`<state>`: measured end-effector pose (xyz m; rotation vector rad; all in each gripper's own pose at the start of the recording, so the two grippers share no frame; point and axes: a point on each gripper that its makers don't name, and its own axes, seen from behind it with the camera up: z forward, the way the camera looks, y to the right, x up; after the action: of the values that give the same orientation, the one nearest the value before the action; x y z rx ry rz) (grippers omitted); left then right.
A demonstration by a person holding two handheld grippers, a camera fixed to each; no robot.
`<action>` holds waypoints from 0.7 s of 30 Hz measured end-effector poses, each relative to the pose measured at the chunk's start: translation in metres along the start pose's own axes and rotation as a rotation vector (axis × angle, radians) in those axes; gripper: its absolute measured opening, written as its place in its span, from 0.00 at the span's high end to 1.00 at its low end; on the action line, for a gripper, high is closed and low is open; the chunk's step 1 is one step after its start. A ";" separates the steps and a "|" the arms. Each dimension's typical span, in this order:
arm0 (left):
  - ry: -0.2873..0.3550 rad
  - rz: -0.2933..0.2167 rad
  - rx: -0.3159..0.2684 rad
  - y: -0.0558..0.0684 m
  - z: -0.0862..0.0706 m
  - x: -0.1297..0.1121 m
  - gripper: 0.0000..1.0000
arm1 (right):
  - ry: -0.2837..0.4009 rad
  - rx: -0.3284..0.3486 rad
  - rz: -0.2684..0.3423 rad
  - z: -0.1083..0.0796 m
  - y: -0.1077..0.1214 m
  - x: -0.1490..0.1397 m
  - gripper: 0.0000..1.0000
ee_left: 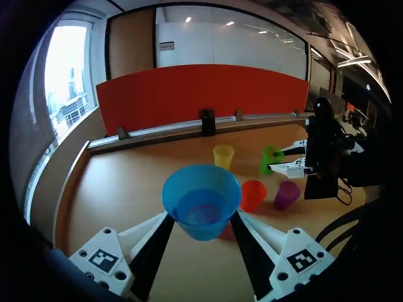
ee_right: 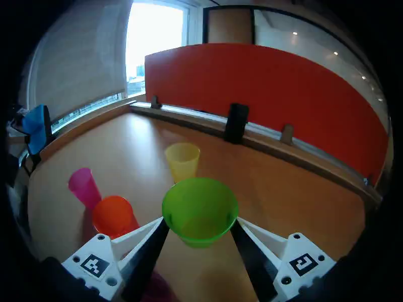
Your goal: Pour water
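Observation:
My left gripper (ee_left: 201, 221) is shut on a blue cup (ee_left: 201, 207) held upright above the wooden table (ee_left: 121, 191); a little water shows in its bottom. My right gripper (ee_right: 200, 226) is shut on a green cup (ee_right: 200, 210), also upright and off the table. In the left gripper view the right gripper (ee_left: 289, 160) shows farther off at the right, with the green cup (ee_left: 270, 159) between its fingers. On the table stand a yellow cup (ee_left: 223, 156) (ee_right: 182, 160), an orange cup (ee_left: 252, 195) (ee_right: 113, 215) and a pink-purple cup (ee_left: 286, 195) (ee_right: 84, 187).
A red partition (ee_left: 201, 93) (ee_right: 272, 85) with a rail runs along the table's far edge; a small black box (ee_left: 207, 122) (ee_right: 236, 122) stands against it. A window (ee_left: 65, 75) is at the left. Black cables (ee_left: 347, 221) lie at the table's right.

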<state>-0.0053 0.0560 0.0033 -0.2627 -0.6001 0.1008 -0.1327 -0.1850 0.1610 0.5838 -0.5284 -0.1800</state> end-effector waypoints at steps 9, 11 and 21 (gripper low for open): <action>0.026 0.044 -0.049 0.015 0.001 0.020 0.22 | 0.035 -0.007 -0.017 -0.060 -0.013 0.030 0.12; 0.031 0.058 -0.061 0.019 0.001 0.024 0.22 | 0.026 -0.008 -0.032 -0.075 -0.018 0.032 0.12; 0.042 0.135 -0.142 0.048 -0.001 0.040 0.22 | -0.028 0.030 -0.073 -0.149 -0.053 0.041 0.13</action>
<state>0.0273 0.1091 0.0116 -0.4423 -0.5479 0.1830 -0.0208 -0.1700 0.0432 0.6316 -0.5379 -0.2503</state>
